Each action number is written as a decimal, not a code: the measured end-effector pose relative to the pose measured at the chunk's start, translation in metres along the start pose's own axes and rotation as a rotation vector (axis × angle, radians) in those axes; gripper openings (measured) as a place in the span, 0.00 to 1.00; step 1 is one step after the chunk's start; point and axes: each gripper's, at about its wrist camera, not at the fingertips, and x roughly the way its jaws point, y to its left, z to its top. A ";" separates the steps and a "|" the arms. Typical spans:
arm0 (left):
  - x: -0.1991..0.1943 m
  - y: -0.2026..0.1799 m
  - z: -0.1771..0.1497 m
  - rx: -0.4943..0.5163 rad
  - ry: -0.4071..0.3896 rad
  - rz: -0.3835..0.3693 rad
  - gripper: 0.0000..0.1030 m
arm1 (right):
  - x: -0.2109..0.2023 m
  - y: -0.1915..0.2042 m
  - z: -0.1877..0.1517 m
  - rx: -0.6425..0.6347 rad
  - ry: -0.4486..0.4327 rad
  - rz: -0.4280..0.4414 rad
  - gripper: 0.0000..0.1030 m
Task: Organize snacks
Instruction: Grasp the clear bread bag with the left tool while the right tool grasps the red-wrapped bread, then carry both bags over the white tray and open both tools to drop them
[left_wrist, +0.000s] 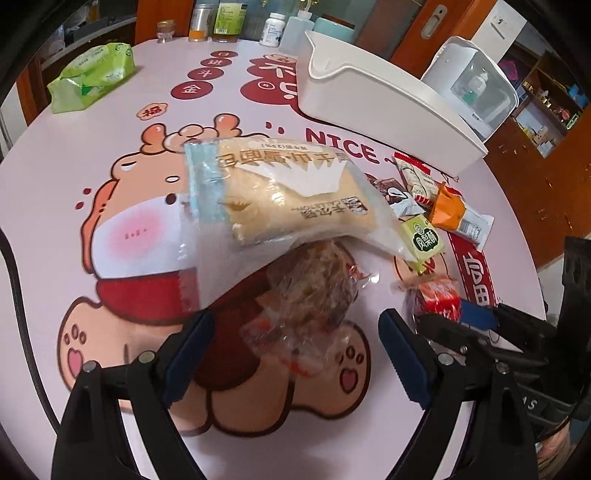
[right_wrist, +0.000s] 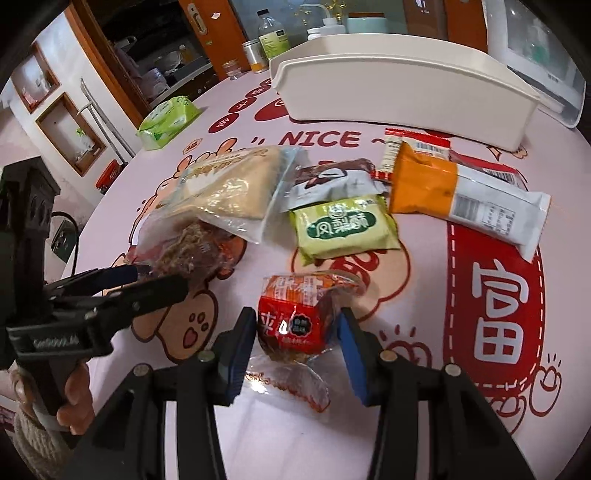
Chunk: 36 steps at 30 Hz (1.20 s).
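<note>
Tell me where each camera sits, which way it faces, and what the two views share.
Left wrist: rides the left gripper, looking forward and down at a clear-wrapped brown snack between its open fingers; the right gripper enters at the right edge.
Right wrist: rides the right gripper, facing the red cube snack between its open fingers; the left gripper and holding hand show at left.
Shared: white bin, green pastry packet, bread bag.

Round table (left_wrist: 55, 155) with a pink printed cartoon cover. Ahead of the tongs, beyond its far edge, stand wooden doors (right_wrist: 207, 40); wooden shelving (left_wrist: 546, 110) lies ahead and right.
</note>
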 end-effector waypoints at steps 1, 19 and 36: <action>0.002 -0.002 0.002 -0.002 -0.004 0.010 0.87 | 0.000 -0.001 0.000 -0.002 -0.002 0.004 0.44; 0.006 -0.034 0.004 0.011 -0.034 0.119 0.35 | 0.000 -0.001 -0.002 -0.043 -0.009 0.008 0.44; -0.040 -0.049 -0.024 0.058 -0.094 0.043 0.29 | -0.046 -0.008 -0.025 -0.019 -0.064 -0.052 0.44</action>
